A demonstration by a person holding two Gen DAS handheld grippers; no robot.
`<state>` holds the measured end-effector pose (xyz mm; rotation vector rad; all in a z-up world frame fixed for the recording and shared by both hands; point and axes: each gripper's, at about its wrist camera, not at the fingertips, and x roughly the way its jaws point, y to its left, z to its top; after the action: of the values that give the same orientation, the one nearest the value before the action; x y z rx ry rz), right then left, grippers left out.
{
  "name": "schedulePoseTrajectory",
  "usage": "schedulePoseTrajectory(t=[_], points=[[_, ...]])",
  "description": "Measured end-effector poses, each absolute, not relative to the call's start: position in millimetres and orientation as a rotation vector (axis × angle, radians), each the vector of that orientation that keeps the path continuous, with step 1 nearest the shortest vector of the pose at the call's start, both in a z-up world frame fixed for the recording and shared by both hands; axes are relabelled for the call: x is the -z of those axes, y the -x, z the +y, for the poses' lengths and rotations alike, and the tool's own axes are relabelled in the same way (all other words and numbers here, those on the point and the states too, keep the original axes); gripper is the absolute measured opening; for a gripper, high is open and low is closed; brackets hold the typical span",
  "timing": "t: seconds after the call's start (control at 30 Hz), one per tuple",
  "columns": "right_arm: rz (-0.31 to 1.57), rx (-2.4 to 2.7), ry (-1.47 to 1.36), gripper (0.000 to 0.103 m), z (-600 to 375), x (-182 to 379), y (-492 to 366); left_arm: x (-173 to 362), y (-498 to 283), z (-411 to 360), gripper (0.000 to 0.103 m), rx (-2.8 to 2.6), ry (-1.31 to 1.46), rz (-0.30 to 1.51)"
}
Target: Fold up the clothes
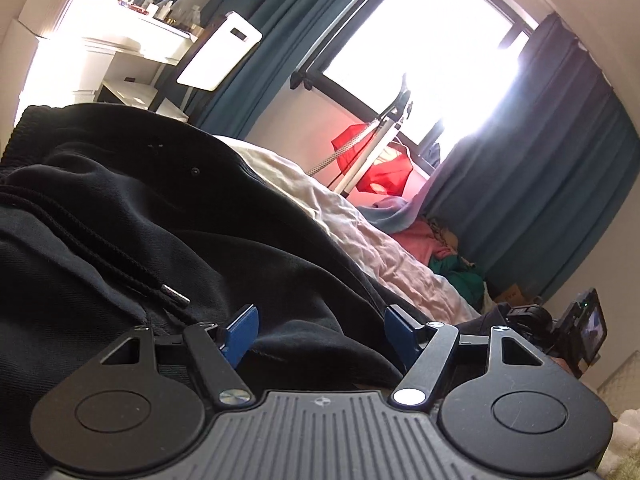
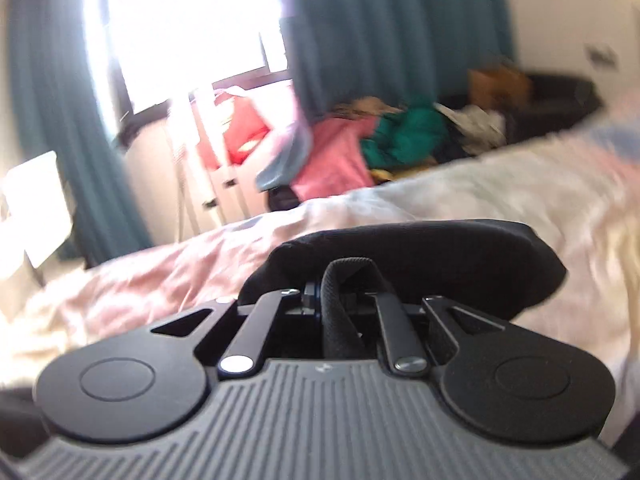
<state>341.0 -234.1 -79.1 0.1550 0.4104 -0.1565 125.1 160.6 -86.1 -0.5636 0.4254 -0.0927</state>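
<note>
Nearest to us in the left wrist view, our left tool [image 1: 320, 332] is spread wide, its blue fingers [image 1: 242, 332] apart and gripping nothing, resting low against a black garment [image 1: 168, 216]. A black drawstring [image 1: 120, 252] with a metal tip trails across the cloth just ahead of the left finger. The garment lies rumpled and heaped on the bed [image 1: 360, 220], whose pale sheet is creased.

In the right wrist view, which is blurred, our right tool [image 2: 340, 300] is clenched on a fold of the same black garment [image 2: 420, 256], a ribbed black band looping back between the jaws. The cloth sits bunched just over the tool, above the bed [image 2: 500, 192].

We judge the folding to be early: the garment is still crumpled, with no flat, squared layers visible.

Farther off, a pile of clothes [image 2: 360, 148] in pink and green lies beyond the bed, then teal curtains [image 1: 540, 184] and a bright window [image 1: 420, 60].

Only the left view shows the drawstring and the garment's spread; only the right view shows a grip on cloth.
</note>
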Motion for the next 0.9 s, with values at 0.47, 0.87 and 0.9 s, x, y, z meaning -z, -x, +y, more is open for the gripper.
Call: schedulePoseTrajectory(t=[0.47, 0.87, 0.9], points=[[0.522, -0.267, -0.075, 0.028, -133.7, 118.8, -278.4, 75.1, -108.3, 143.9, 0.071, 0.091, 0.494, 0.396], [0.604, -0.144, -0.819, 0.067, -221.3, 143.5, -362.1, 92.0, -118.9, 136.7, 0.071, 0.1, 0.426, 0.419], [0.624, -0.1, -0.864, 0.054, -228.5, 149.8, -370.6, 94.8, -120.2, 132.2, 0.071, 0.102, 0.394, 0.418]])
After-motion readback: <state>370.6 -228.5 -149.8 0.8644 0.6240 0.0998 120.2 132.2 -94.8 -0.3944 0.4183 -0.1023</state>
